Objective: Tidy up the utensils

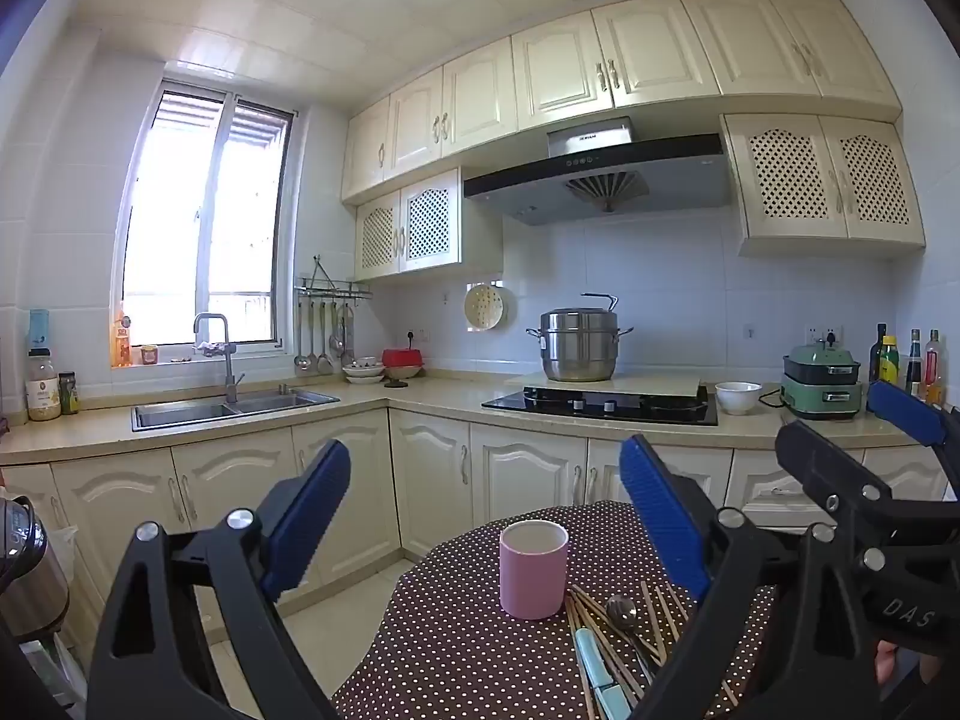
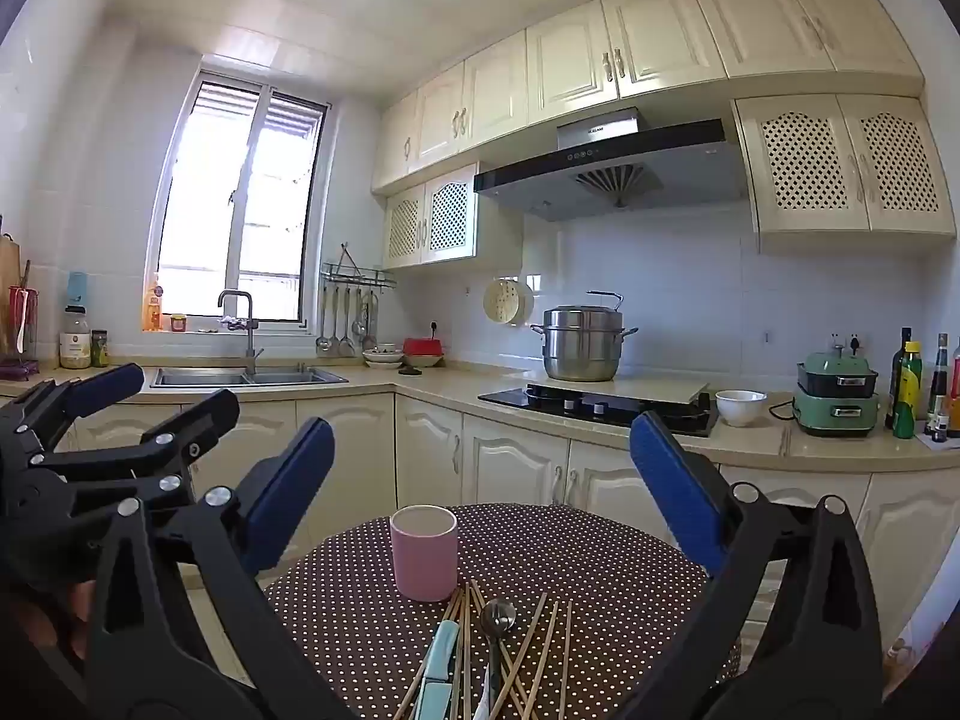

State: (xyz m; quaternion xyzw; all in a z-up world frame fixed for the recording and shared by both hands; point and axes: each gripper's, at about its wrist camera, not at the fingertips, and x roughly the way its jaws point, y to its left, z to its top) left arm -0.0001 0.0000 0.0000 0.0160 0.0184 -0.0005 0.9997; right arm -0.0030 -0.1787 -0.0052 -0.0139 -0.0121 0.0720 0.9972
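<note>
Left wrist view: the left tool (image 1: pixel 486 516) stands wide with nothing between its blue pads, pointing level across the kitchen. The pink cup (image 1: pixel 533 569) sits upright on the dotted counter (image 1: pixel 444 630), just below the gap between the pads, at about 6 o'clock from it. The loose utensils lie nearer the camera, at about 5 o'clock from the cup: a fan of chopsticks (image 1: pixel 651 618), a metal spoon (image 1: pixel 622 611) with its bowl toward the cup, and a pale blue handled piece (image 1: pixel 591 663). Their long axes run roughly from the camera toward the cup. The right tool (image 1: pixel 840 420) shows at 3 o'clock, also wide.

Right wrist view: the right tool (image 2: pixel 480 468) is wide and holds nothing. The pink cup (image 2: pixel 423 551) stands at about 7 o'clock from the gap. The chopsticks (image 2: pixel 543 642), spoon (image 2: pixel 497 617) and blue handled piece (image 2: pixel 443 645) lie straight below the gap at 6 o'clock, pointing away from the camera, their far ends just beside the cup's base. The left tool (image 2: pixel 150 396) shows at 9 o'clock.

Judgement: the pile lies more squarely under the right tool, so that hand looks better placed to pick. Since the pieces run along the tool's pointing line, the pads would close across their width.
</note>
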